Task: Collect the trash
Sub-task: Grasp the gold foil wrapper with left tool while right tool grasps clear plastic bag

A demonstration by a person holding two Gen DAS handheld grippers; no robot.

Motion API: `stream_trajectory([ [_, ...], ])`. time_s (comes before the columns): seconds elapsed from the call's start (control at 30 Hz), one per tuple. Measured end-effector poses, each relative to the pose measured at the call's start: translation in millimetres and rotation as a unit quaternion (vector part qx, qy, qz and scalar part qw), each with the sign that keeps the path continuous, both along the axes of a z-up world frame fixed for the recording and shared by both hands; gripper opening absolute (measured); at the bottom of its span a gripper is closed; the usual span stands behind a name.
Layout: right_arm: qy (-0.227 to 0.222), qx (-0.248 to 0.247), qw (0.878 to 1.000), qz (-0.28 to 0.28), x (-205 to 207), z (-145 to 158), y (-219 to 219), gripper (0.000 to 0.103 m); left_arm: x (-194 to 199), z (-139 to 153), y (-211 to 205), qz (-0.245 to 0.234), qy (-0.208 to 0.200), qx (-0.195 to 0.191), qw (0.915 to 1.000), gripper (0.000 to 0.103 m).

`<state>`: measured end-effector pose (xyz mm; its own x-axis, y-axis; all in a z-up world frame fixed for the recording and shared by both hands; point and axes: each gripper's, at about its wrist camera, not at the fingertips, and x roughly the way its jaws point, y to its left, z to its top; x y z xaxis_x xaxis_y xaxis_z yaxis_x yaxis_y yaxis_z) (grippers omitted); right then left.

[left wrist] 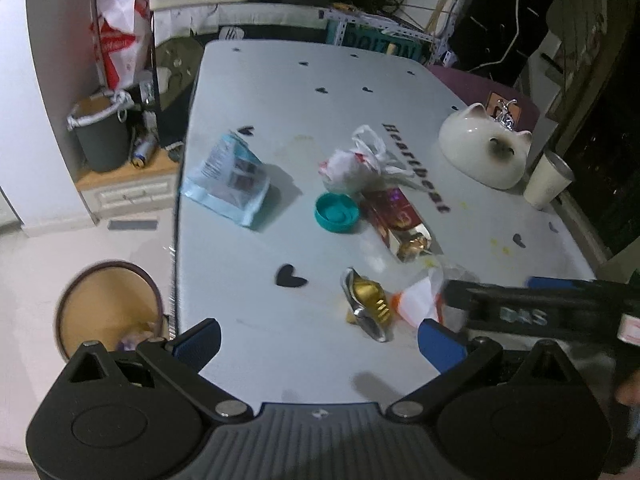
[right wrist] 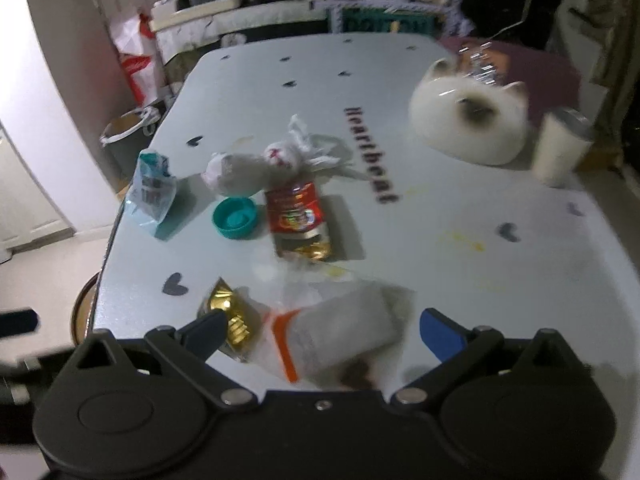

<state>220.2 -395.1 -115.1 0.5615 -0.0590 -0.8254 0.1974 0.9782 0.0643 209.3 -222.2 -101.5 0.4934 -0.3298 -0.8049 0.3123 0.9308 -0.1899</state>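
Trash lies on a pale table (left wrist: pixel 248 344): a light blue pouch (left wrist: pixel 230 178), a knotted white plastic bag (left wrist: pixel 360 164), a teal lid (left wrist: pixel 336 213), a red and gold wrapper (left wrist: pixel 398 220), a crumpled gold wrapper (left wrist: pixel 368 304) and a clear bag with an orange strip (right wrist: pixel 332 332). My left gripper (left wrist: pixel 320 340) is open and empty over the near table edge. My right gripper (right wrist: pixel 324 334) is open, its fingers either side of the clear bag. The right gripper also shows in the left wrist view (left wrist: pixel 520 308), beside that bag (left wrist: pixel 420 300).
A round brown bin (left wrist: pixel 108 308) stands on the floor left of the table. A white cat-shaped bowl (left wrist: pixel 482 152) and a paper cup (left wrist: pixel 548 180) stand at the table's right side. A grey bucket (left wrist: pixel 100 136) and a red and white bag (left wrist: pixel 120 36) are at far left.
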Motion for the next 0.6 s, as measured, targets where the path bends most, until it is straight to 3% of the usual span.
stream_trajectory([
  [0.13,0.017,-0.008,1.000,0.012,21,-16,5,0.087,1,-8,4,0.013,0.015,-0.027,0.9994,0.103],
  [0.27,0.029,-0.018,0.999,0.024,32,-27,11,0.083,5,-13,5,0.016,0.010,-0.046,0.9987,0.096],
  [0.4,0.048,-0.022,0.998,0.020,35,-39,8,0.073,11,-21,-5,0.003,0.016,-0.045,0.9989,0.083],
  [0.5,0.050,-0.021,0.998,0.014,31,-41,0,0.070,15,-27,-15,-0.005,0.026,-0.047,0.9986,0.081],
  [0.6,0.046,-0.005,0.999,0.002,24,-38,-14,0.057,20,-35,-26,-0.013,0.030,-0.041,0.9986,0.080],
])
